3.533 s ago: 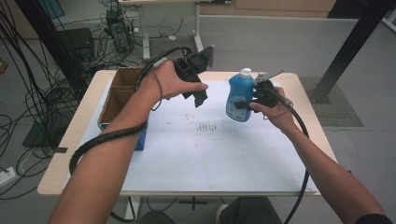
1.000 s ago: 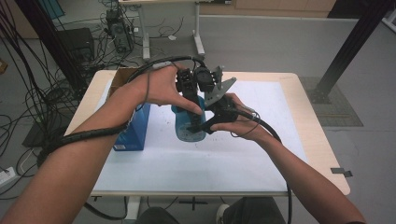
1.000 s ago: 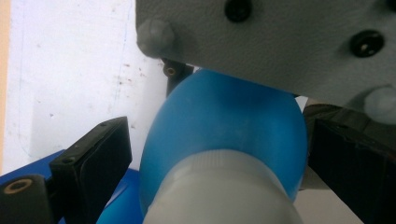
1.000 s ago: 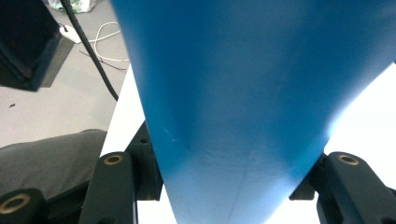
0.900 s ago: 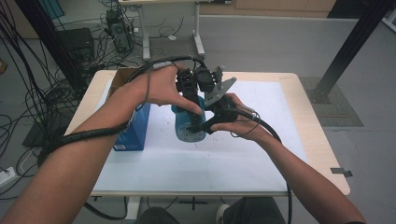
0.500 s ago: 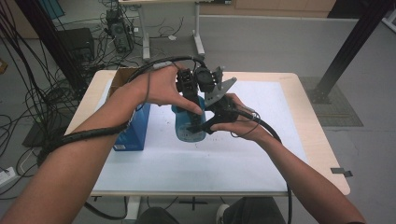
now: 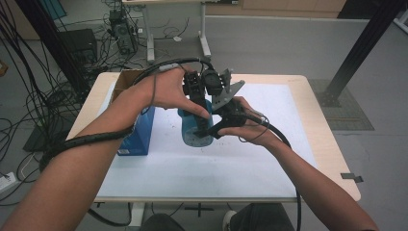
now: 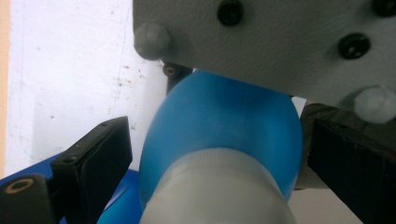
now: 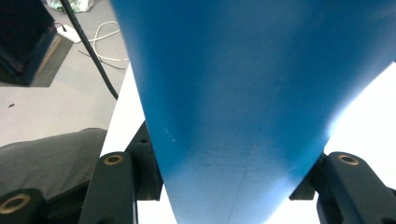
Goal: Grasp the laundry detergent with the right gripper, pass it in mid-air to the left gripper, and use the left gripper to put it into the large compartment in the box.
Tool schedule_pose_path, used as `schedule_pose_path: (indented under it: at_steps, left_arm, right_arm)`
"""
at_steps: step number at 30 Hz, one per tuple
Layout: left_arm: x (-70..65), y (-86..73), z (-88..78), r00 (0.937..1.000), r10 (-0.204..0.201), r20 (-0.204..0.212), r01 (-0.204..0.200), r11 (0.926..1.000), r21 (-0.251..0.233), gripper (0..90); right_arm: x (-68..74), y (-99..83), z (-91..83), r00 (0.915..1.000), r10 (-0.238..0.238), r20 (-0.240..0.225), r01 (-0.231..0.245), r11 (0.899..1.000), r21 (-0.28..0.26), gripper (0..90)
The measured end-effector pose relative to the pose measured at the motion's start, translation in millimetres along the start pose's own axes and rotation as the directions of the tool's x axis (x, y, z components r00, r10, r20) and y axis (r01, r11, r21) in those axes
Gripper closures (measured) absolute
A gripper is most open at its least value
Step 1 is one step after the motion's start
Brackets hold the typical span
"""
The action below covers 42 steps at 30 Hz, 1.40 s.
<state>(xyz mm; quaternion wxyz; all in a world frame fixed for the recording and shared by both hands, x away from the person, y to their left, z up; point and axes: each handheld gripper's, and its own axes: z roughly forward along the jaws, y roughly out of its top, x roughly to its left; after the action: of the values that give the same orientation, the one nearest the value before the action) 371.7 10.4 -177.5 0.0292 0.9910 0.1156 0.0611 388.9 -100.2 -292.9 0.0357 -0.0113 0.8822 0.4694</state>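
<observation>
A blue bottle (image 7: 194,134) with a white cap (image 8: 219,191) is held tilted just above the middle of the table. My right gripper (image 7: 212,129) comes in from the right and is shut on the bottle's body (image 9: 252,93), one jaw on each side. My left gripper (image 7: 198,101) points down over the bottle's top. In the left gripper view the cap and blue shoulder (image 8: 224,116) sit between its two jaws; the left pad (image 8: 100,154) stands clear of the cap. The grey plate (image 8: 280,42) of the right gripper crosses the top of that view.
A blue box (image 7: 140,132) stands on the white sheet (image 7: 231,163) left of the bottle, with an open cardboard box (image 7: 126,79) behind it at the table's far left. Cables and desk legs (image 7: 149,43) lie on the floor beyond. A black post (image 7: 356,53) rises at the right.
Since 3.5 s ago the bottle and right gripper moved from the right side to the table's middle, and the left gripper came over its top. Over the last second nothing has moved.
</observation>
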Motion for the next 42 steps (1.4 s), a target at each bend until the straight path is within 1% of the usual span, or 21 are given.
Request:
schedule_pose_path:
  at_steps: [26, 39, 42]
  left_arm:
    - [0.3, 1.4, -0.6, 1.0, 0.001, -0.01, 0.0, 1.0, 0.009, 7.5]
    - [0.3, 2.7, -1.5, 0.9998, 0.005, -0.017, -0.005, 0.9999, 0.014, 7.9]
    - [0.4, 3.2, -0.7, 0.9998, 0.006, -0.018, -0.006, 0.9998, 0.017, 8.4]
  right_arm:
    - [-0.3, -2.6, -3.1, 0.9998, 0.021, 0.005, -0.021, 1.0, -0.003, 43.6]
    - [0.1, -2.3, -4.4, 0.9998, 0.019, 0.012, -0.019, 1.0, -0.008, 43.6]
    - [-0.3, -2.3, -4.2, 0.9999, 0.01, 0.013, -0.01, 1.0, -0.013, 43.6]
